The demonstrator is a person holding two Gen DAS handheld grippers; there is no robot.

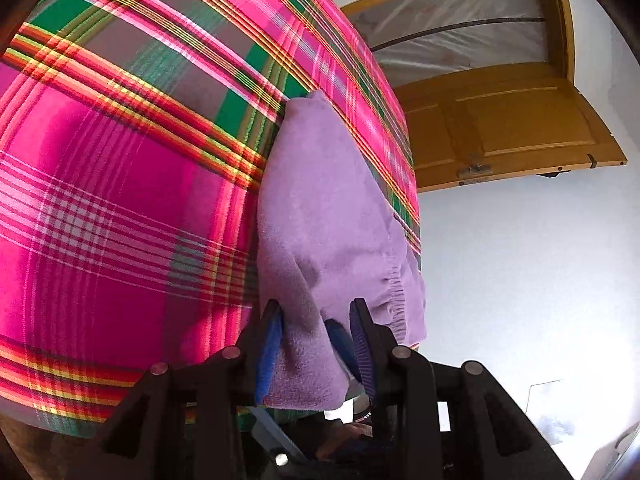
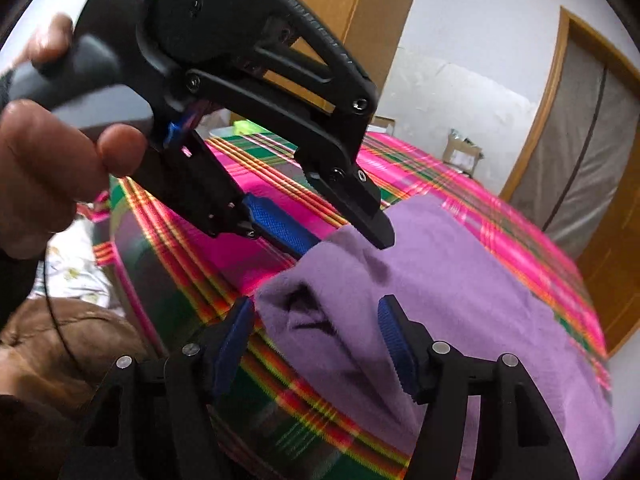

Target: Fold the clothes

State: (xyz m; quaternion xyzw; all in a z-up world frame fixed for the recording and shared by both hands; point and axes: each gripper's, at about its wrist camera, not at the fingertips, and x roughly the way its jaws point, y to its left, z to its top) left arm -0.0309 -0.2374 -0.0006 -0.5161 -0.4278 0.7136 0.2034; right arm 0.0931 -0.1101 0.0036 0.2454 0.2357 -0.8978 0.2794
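Observation:
A lilac fleece garment (image 1: 328, 200) lies on a bed with a pink, green and yellow plaid cover (image 1: 120, 200), near the bed's edge. My left gripper (image 1: 316, 320) is shut on a bunched fold of it, and the cloth fills the gap between the blue pads. The right wrist view shows that same left gripper (image 2: 344, 240) from the side, pinching a raised corner of the garment (image 2: 460, 280). My right gripper (image 2: 314, 328) stands wide open just below it. A ridge of the cloth lies between its fingers, and the pads do not press on it.
A person's hand (image 2: 48, 160) holds the left gripper's handle. A wooden door (image 1: 500, 128) stands open beyond the bed's edge, beside a plastic-covered doorway (image 2: 580, 160). A cardboard box (image 2: 460, 152) sits at the far side of the plaid bed cover (image 2: 420, 168). Brown bedding (image 2: 60, 340) lies low on the left.

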